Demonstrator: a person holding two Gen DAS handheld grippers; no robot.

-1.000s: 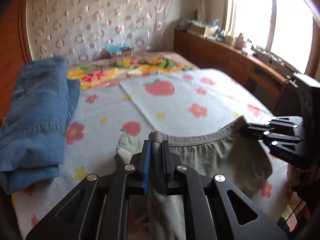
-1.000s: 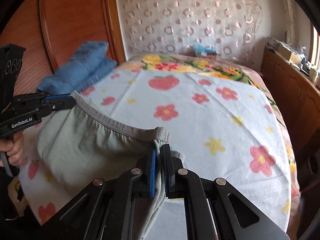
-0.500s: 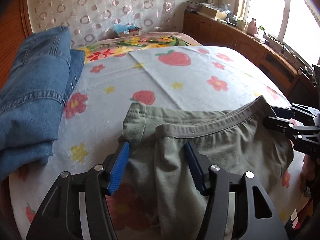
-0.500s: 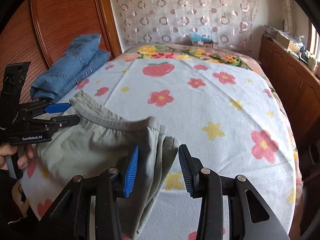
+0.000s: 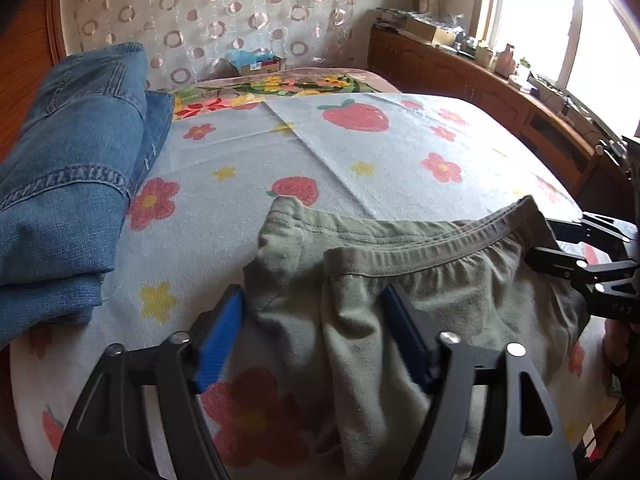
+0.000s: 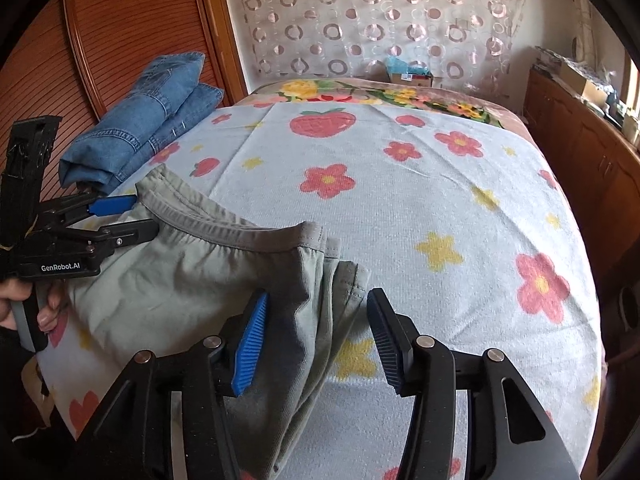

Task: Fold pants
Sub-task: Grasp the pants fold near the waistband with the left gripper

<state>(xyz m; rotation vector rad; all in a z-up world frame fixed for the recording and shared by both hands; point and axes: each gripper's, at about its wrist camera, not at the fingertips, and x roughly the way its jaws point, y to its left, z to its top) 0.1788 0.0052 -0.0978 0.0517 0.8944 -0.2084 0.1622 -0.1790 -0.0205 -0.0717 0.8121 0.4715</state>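
Note:
Grey-green pants (image 5: 400, 300) lie slack on the flowered bed cover (image 5: 400, 148), waistband stretched across between the two grippers. My left gripper (image 5: 313, 294) straddles one folded end of the waistband. Its jaws are opening and the blue pads stand off the cloth. My right gripper (image 6: 318, 298) straddles the other end of the pants (image 6: 192, 280); its jaws are opening too, with cloth between them but not pinched. Each gripper also shows in the other's view: the right gripper (image 5: 546, 240) at the right edge, the left gripper (image 6: 140, 216) at the left edge, held by a hand.
Folded blue jeans (image 5: 68, 184) sit at the bed's left side against a wooden headboard (image 6: 132, 40). A wooden cabinet (image 5: 460, 72) with clutter runs under the window on the right. A small box (image 6: 412, 74) sits at the far end by the curtain.
Both grippers were shut on the waistband ends and have let go, jaws spreading wide. The pants have dropped from hanging taut onto the bed. The left gripper has sunk a little.

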